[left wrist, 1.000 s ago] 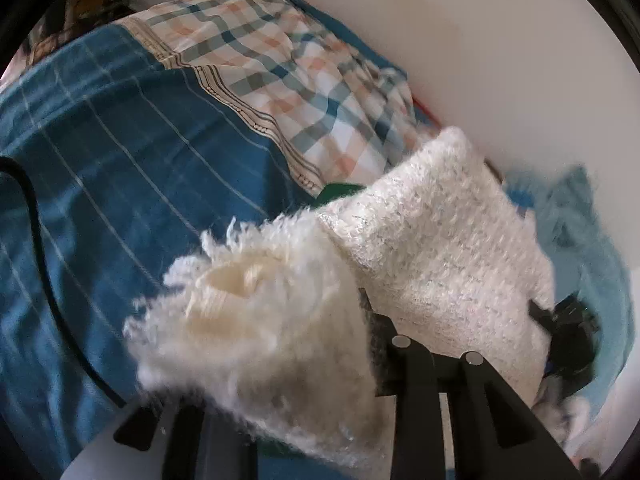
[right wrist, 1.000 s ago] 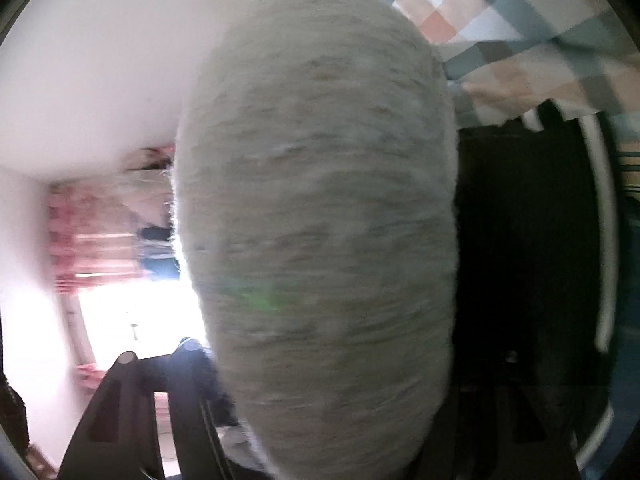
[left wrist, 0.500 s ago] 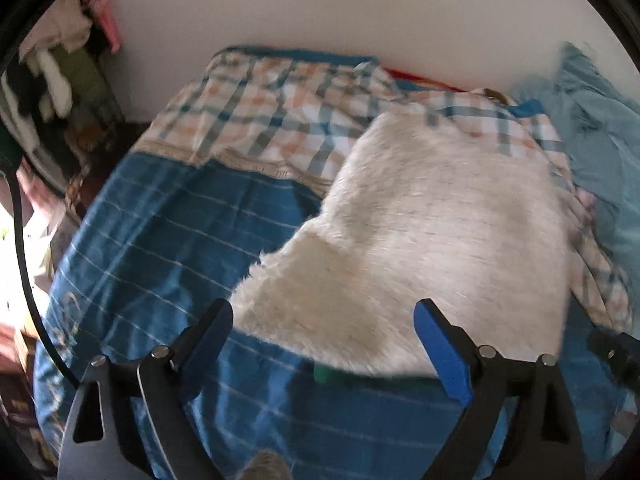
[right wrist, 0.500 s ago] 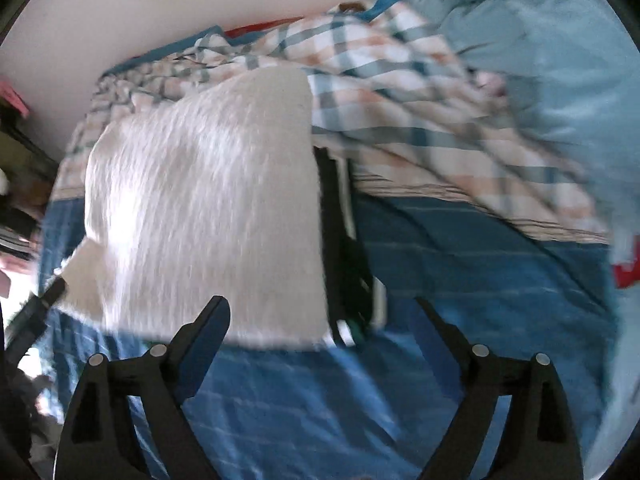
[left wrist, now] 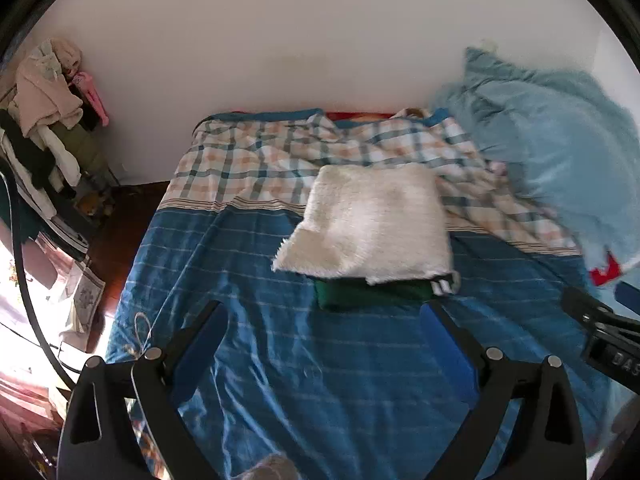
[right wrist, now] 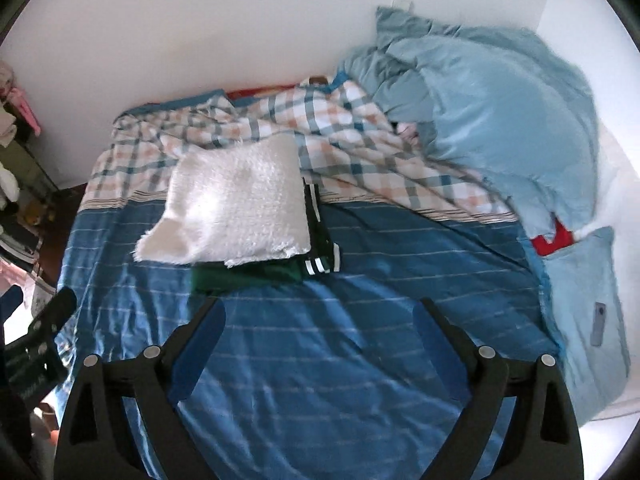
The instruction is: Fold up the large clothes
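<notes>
A folded white fluffy sweater [left wrist: 368, 220] [right wrist: 236, 208] lies on a stack in the middle of the bed. Under it are a folded green garment [left wrist: 372, 294] [right wrist: 244, 274] and a black piece with white stripes [right wrist: 320, 256]. My left gripper [left wrist: 324, 314] hovers above the blue sheet just in front of the stack; its jaws are opening and nothing is between them. My right gripper [right wrist: 318, 308] hangs high over the sheet, to the right of the stack, jaws also opening and empty. Neither gripper touches the clothes.
The bed has a blue striped sheet [left wrist: 320, 380], a plaid blanket [left wrist: 248, 168] at the back and a light blue duvet [right wrist: 500, 120] heaped at the right. A clothes rack [left wrist: 44, 120] stands left of the bed. A small grey device [right wrist: 599, 324] lies on a pale pillow.
Both grippers let go of the white sweater, which now lies flat on the stack. Both have opened wide and pulled up and back, so the whole bed shows.
</notes>
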The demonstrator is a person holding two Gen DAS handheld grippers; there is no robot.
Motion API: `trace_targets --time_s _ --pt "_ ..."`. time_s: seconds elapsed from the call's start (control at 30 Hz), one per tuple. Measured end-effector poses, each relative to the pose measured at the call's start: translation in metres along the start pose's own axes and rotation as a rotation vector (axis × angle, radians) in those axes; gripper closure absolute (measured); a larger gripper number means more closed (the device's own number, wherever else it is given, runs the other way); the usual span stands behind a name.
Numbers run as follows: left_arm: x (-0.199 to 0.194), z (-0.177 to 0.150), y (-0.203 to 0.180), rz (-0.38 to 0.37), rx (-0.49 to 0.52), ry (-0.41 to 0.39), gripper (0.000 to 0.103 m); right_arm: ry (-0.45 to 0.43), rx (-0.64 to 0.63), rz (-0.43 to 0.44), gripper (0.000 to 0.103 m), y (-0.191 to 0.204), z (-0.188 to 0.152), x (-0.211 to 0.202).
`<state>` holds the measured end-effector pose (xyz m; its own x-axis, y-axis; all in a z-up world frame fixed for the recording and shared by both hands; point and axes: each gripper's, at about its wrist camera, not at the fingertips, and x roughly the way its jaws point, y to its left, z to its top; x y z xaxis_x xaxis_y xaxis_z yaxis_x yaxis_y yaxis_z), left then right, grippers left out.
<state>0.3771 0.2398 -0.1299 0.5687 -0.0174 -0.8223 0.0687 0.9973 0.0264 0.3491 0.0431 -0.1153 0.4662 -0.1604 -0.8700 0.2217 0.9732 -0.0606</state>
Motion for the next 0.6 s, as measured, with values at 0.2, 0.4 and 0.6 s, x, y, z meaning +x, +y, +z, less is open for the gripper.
trace_targets --time_s 0.2,0.4,0.6 --pt "-0.099 -0.013 0.001 0.004 -0.014 -0.075 0.005 -0.119 -0.038 0.017 0.007 -0.006 -0.032 -0.136" --pt "-0.164 -0.021 0.006 0.012 -0.067 -0.147 0.005 -0.221 -0.055 0.029 0.007 -0.016 -0.057 -0.226" --pt "-0.199 -0.030 0.002 0.020 -0.062 -0.189 0.005 -0.271 -0.051 0.058 0.007 -0.028 -0.074 -0.282"
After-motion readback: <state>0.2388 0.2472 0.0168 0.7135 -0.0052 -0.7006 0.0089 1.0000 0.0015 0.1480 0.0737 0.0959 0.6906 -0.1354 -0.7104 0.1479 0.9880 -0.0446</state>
